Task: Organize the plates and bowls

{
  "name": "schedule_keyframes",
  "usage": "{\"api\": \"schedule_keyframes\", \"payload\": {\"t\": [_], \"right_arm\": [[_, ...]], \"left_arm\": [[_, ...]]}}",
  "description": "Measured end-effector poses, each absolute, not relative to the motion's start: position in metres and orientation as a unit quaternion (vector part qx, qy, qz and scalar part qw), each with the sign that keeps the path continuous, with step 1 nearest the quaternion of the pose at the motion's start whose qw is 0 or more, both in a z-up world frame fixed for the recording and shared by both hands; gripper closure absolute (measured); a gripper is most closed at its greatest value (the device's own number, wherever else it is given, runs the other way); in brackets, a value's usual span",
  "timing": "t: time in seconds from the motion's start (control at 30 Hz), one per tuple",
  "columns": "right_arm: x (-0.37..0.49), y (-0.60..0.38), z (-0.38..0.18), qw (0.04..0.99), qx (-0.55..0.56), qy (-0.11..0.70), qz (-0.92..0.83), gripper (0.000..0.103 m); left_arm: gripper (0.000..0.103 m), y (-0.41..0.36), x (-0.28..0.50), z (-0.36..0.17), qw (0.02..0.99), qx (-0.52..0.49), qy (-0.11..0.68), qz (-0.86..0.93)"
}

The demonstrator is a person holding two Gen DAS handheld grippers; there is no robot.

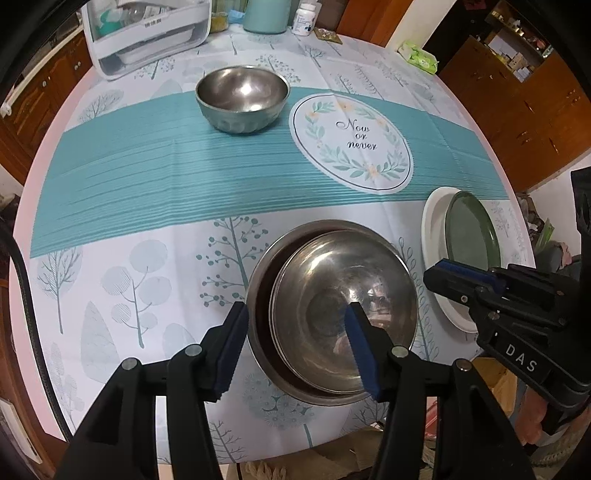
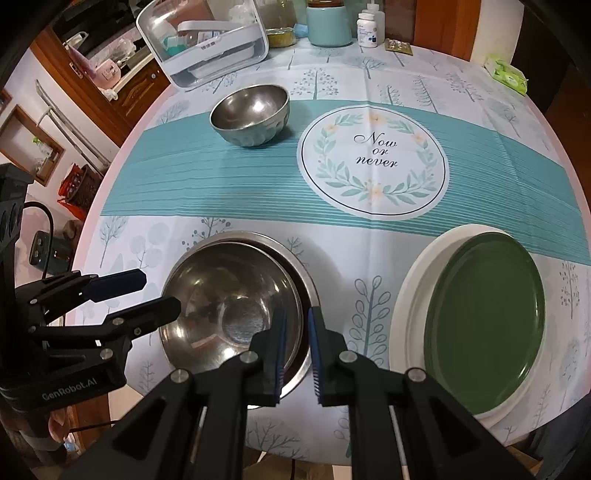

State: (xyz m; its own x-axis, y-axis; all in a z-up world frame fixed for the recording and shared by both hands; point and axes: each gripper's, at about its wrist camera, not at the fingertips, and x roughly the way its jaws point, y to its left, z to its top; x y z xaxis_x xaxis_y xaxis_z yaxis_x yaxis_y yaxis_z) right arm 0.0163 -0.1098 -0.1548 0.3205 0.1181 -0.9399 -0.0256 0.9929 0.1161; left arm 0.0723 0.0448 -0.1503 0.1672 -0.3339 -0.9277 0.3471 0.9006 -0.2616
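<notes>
Two steel bowls sit nested (image 1: pixel 332 310) at the table's near edge, the inner one (image 2: pixel 236 302) inside a wider outer bowl (image 2: pixel 295 273). My left gripper (image 1: pixel 295 347) is open, its jaws astride the nested bowls' near-left rim without closing on it; it also shows in the right wrist view (image 2: pixel 159 291). My right gripper (image 2: pixel 297 354) is nearly closed and empty, just right of the nested bowls; it also shows in the left wrist view (image 1: pixel 465 277). A smaller steel bowl (image 1: pixel 242 98) stands alone at the far left. A green plate (image 2: pixel 484 317) lies on a white plate (image 2: pixel 410 280) at the right.
A white plastic container (image 1: pixel 147 33) stands at the back left, with a teal canister (image 1: pixel 266 14) and a white pill bottle (image 1: pixel 304 18) beside it. A green tissue pack (image 2: pixel 506 72) lies at the back right. The round table (image 1: pixel 129 177) has a printed cloth.
</notes>
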Motion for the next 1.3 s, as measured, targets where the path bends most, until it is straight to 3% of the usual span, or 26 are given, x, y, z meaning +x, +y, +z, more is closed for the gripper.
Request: {"api": "schedule_keyframes", "payload": {"t": [1.0, 1.1, 1.3], "right_arm": [[-0.034, -0.123, -0.121, 0.837, 0.053, 0.537, 0.093, 0.091], [-0.034, -0.122, -0.124, 0.835, 0.06, 0.538, 0.098, 0.091], [-0.028, -0.118, -0.128, 0.832, 0.07, 0.542, 0.098, 0.091]], "left_arm": [[0.039, 0.026, 0.009, -0.091, 0.814, 0.037, 0.544, -0.202], [0.031, 0.029, 0.006, -0.09, 0.815, 0.047, 0.544, -0.194], [0.03, 0.033, 0.017, -0.089, 0.813, 0.054, 0.546, -0.197]]}}
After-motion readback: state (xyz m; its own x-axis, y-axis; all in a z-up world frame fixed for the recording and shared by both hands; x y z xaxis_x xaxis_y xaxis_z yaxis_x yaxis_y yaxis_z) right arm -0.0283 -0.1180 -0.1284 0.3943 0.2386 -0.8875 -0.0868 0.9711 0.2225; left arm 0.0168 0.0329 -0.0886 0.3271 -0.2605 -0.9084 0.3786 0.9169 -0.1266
